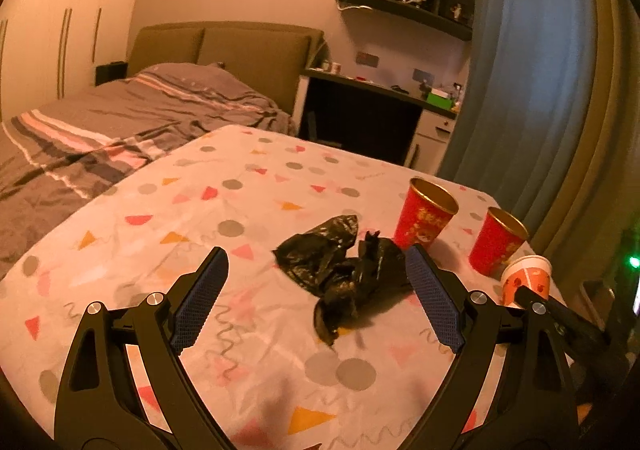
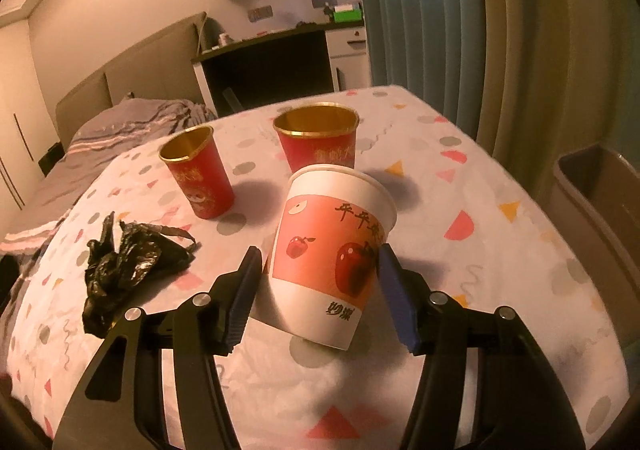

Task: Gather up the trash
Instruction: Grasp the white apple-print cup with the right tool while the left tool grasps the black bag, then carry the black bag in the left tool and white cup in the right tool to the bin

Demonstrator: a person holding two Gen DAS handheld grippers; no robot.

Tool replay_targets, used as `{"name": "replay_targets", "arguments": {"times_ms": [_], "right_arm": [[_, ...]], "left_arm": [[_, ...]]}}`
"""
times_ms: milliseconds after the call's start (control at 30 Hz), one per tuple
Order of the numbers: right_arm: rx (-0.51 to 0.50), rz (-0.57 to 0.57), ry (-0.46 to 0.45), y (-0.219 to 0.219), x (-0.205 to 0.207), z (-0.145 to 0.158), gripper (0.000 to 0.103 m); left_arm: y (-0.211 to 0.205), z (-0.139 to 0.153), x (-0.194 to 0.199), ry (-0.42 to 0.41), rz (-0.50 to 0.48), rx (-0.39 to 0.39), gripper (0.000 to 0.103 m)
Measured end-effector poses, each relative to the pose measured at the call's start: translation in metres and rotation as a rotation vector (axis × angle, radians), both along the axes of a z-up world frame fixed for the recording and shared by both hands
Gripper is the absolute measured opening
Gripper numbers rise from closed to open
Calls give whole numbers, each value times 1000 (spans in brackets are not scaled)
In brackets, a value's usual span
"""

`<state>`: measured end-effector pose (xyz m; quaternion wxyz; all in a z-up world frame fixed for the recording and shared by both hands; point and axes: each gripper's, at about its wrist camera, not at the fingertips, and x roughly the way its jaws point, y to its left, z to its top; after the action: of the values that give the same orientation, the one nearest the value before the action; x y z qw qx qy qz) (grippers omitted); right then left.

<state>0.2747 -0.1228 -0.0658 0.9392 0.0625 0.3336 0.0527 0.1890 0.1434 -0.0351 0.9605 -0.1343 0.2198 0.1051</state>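
A crumpled black plastic bag (image 1: 340,274) lies on the patterned tablecloth (image 1: 160,217); it also shows in the right wrist view (image 2: 128,266). My left gripper (image 1: 316,270) is open, its fingers on either side of the bag and just short of it. A white paper cup with red apples (image 2: 328,258) stands tilted between the fingers of my right gripper (image 2: 318,262), which is open around it; the right pad (image 2: 394,290) is at the cup's side. The cup also shows in the left wrist view (image 1: 526,278). Two red cups with gold insides (image 2: 200,173) (image 2: 320,137) stand behind.
A brown bin (image 2: 600,217) stands off the table's right edge, by the curtains (image 2: 440,9). A bed (image 1: 120,121) lies to the left, and a desk (image 1: 380,101) is behind the table. The two red cups show at the right in the left wrist view (image 1: 428,215) (image 1: 498,240).
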Motion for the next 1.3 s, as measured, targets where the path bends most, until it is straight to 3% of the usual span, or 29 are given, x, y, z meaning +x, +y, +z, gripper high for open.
{"name": "replay_targets", "arguments": {"times_ms": [333,433,733,1000,1100,1300], "right_arm": [[11,28,-79,-16,-20,19,58],[3,36,-100,-19,-25,24,59],[8,47,-126,-25,-31,29,59],[0,61,-141,-26,-36,32,59],[0,69,-144,-28,-37,33,59],[4,81,-155,-33,-46,37,59]], "left_arm": [[10,-22,55,126,-33,-29,89],[10,-29,67,157,-15,-1,85],[10,-48,90,262,-42,-26,58],[2,-50,94,284,-86,-4,15],[-1,-48,91,274,-80,12,7],[-10,-34,74,222,-59,29,4]]}}
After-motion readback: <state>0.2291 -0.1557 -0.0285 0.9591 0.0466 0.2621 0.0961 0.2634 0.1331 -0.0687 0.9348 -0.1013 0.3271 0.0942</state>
